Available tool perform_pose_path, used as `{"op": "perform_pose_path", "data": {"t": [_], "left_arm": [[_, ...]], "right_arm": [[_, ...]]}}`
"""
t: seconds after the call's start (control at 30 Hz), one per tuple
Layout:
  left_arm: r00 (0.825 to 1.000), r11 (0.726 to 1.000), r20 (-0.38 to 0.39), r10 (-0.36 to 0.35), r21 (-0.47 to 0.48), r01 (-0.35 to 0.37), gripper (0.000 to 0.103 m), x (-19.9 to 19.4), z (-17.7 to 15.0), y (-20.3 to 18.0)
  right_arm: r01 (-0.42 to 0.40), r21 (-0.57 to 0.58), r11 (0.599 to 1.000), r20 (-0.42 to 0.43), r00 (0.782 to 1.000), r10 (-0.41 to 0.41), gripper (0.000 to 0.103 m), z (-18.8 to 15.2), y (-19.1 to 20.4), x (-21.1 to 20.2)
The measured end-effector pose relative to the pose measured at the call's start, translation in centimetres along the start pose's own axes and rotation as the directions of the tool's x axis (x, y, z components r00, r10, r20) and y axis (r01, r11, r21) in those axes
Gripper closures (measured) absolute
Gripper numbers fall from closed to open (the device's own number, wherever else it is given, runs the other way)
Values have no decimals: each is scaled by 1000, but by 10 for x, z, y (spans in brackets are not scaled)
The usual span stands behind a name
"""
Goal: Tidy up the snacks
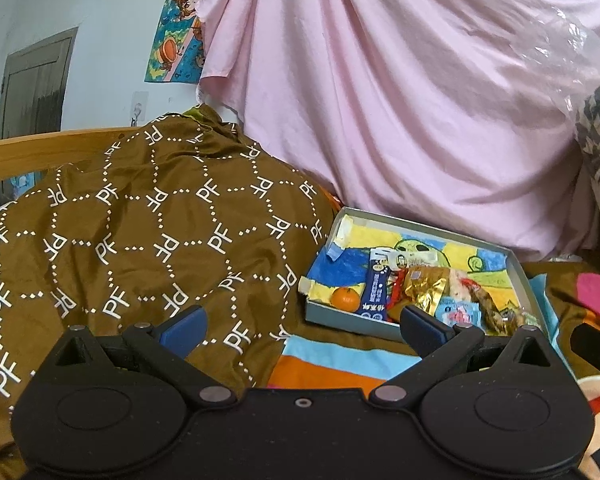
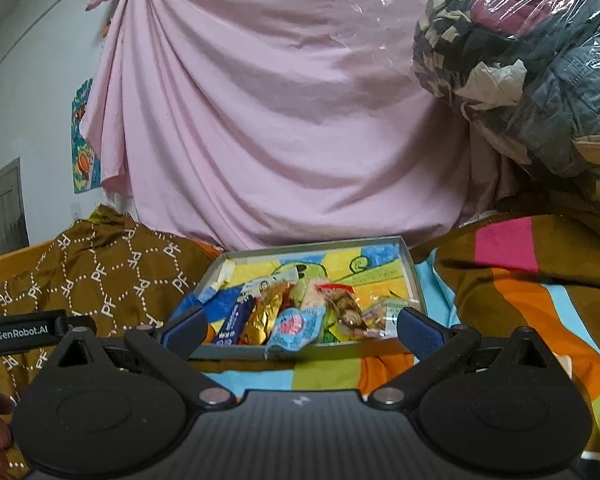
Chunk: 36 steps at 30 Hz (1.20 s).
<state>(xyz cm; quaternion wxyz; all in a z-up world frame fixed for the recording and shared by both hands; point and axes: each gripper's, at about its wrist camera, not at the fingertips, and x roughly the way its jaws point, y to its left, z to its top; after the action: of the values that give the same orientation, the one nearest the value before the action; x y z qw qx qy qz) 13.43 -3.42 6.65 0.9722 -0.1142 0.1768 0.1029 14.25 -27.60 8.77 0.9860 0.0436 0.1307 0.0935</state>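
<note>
Snacks (image 2: 300, 312) in crinkly foil and plastic wrappers, with a round orange (image 1: 345, 299), lie heaped in a shallow grey cardboard tray (image 1: 428, 224) on the striped blanket (image 2: 512, 292). Left gripper (image 1: 302, 326) and right gripper (image 2: 300, 330) both have jaws apart, empty.

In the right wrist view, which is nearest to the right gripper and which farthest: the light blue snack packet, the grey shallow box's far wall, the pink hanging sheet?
From the right gripper, nearest first:
1. Light blue snack packet, draped over the box's near wall, between the open fingers.
2. Grey shallow box's far wall, behind the snacks, centre.
3. Pink hanging sheet, behind the box, filling the background.
</note>
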Motion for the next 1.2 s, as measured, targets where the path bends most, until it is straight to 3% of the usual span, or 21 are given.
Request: {"op": "perform_pose_path", "data": {"t": [0.53,1.2], "left_arm": [[999,997,31,12,74,-14,1,-27,-27,17],[999,990,10,-35,133,33,1,-55,-65,38]], "right_arm": [[33,-11,999,-21,999,-33,0,-28,17,-29],[48,-32,998,-85,995,-50,0,-60,37,-55]]}}
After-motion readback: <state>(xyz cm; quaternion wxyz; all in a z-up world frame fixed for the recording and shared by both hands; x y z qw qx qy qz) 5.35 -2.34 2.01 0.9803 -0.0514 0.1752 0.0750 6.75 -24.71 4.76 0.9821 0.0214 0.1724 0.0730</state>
